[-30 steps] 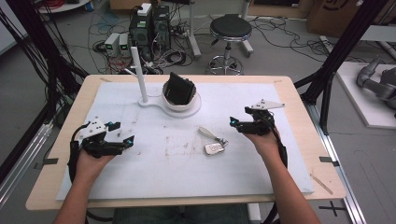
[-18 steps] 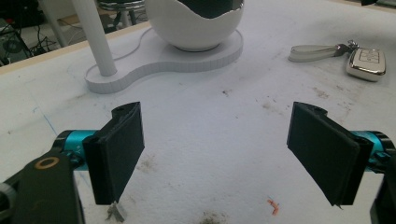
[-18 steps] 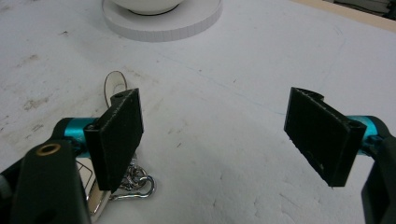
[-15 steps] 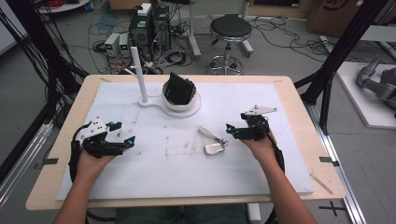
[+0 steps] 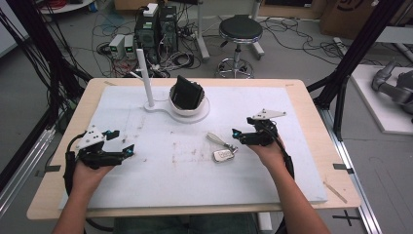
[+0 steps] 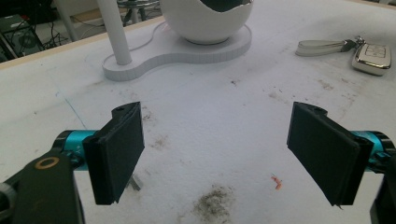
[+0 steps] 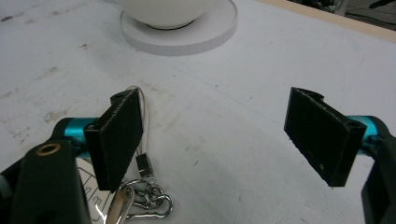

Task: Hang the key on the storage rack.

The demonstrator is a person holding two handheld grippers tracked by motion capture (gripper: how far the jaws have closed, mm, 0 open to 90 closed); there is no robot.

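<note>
My right gripper (image 5: 242,137) sits right of centre in the high view, jaws spread wide and holding nothing, just beside the car key (image 5: 223,155) and its key ring (image 7: 148,198) at mid-frame. My left gripper (image 5: 122,142) is at the lower left, jaws also spread, well apart from the key.

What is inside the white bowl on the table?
A black boxy thing sticks up out of the white bowl, leaning a little. Its lower part is hidden by the bowl's wall, so I cannot tell if anything else lies under it.
</note>
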